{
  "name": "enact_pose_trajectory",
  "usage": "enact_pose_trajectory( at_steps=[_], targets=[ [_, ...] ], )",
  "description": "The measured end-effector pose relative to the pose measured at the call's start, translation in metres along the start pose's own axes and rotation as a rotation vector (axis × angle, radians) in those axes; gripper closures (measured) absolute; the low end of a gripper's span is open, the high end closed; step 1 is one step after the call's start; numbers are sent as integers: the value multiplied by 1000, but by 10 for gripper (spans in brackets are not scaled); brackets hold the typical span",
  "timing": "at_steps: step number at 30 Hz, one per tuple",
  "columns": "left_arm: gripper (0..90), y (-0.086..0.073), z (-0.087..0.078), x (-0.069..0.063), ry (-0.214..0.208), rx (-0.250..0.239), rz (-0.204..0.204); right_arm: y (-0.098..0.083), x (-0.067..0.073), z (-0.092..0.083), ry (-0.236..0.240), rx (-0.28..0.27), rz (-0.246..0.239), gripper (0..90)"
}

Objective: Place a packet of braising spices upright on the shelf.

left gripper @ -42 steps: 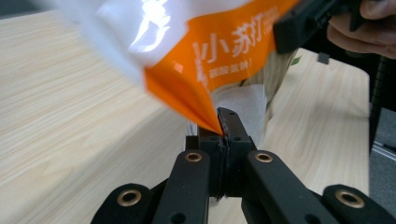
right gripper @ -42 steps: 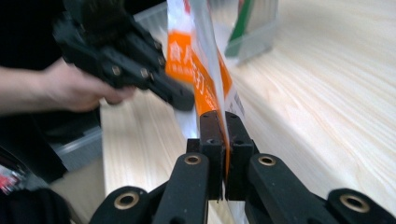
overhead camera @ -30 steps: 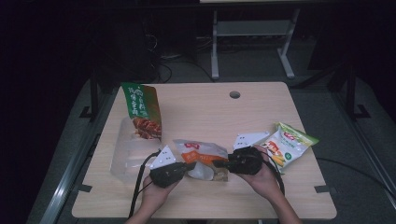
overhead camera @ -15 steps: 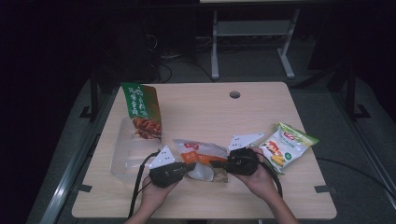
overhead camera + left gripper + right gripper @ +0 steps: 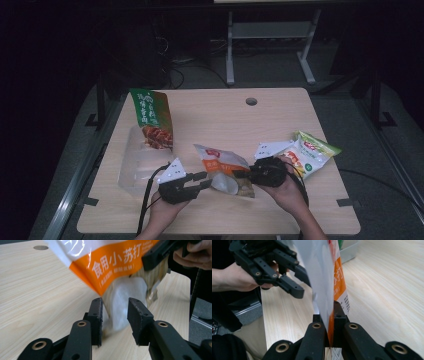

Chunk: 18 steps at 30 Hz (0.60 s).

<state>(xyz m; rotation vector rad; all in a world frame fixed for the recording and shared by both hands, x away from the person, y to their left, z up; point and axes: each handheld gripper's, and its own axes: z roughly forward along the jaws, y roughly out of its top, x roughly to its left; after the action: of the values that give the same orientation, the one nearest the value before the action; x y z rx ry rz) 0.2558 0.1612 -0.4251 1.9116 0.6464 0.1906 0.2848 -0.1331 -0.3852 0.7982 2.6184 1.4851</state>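
Note:
An orange and white snack bag [image 5: 220, 162] hangs just above the table's front middle. My right gripper [image 5: 239, 174] is shut on the bag's right edge, and in the right gripper view its jaws [image 5: 329, 322] pinch the thin bag [image 5: 322, 277]. My left gripper [image 5: 204, 180] sits at the bag's left end with its jaws just opened. In the left gripper view the bag's white lower corner [image 5: 125, 297] hangs between the parted jaws [image 5: 115, 315], and the pads stand off it.
A green pouch [image 5: 152, 117] stands upright in a clear plastic bin [image 5: 132, 172] at the left. A yellow-green chip bag [image 5: 312, 152] lies at the right, beside the right hand. A cable hole [image 5: 251, 101] sits near the table's far edge.
The left gripper's jaws have opened and let go of the bag's left end. The right gripper keeps its hold on the bag, and both hands stay about where they were.

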Motion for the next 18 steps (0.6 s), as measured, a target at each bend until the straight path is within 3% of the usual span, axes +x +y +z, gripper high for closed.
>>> enact_pose_trajectory(
  at_steps=[6,11,18],
  targets=[
    [637,0,-7,-5,-3,10,37,3,-5,-8,-12,-22,16,900],
    [607,-1,-13,-7,-15,12,38,7,-9,-13,-5,-48,29,900],
    [552,-3,-18,-14,-46,27,68,20,-11,-16,-4,-66,16,900]
  ],
)
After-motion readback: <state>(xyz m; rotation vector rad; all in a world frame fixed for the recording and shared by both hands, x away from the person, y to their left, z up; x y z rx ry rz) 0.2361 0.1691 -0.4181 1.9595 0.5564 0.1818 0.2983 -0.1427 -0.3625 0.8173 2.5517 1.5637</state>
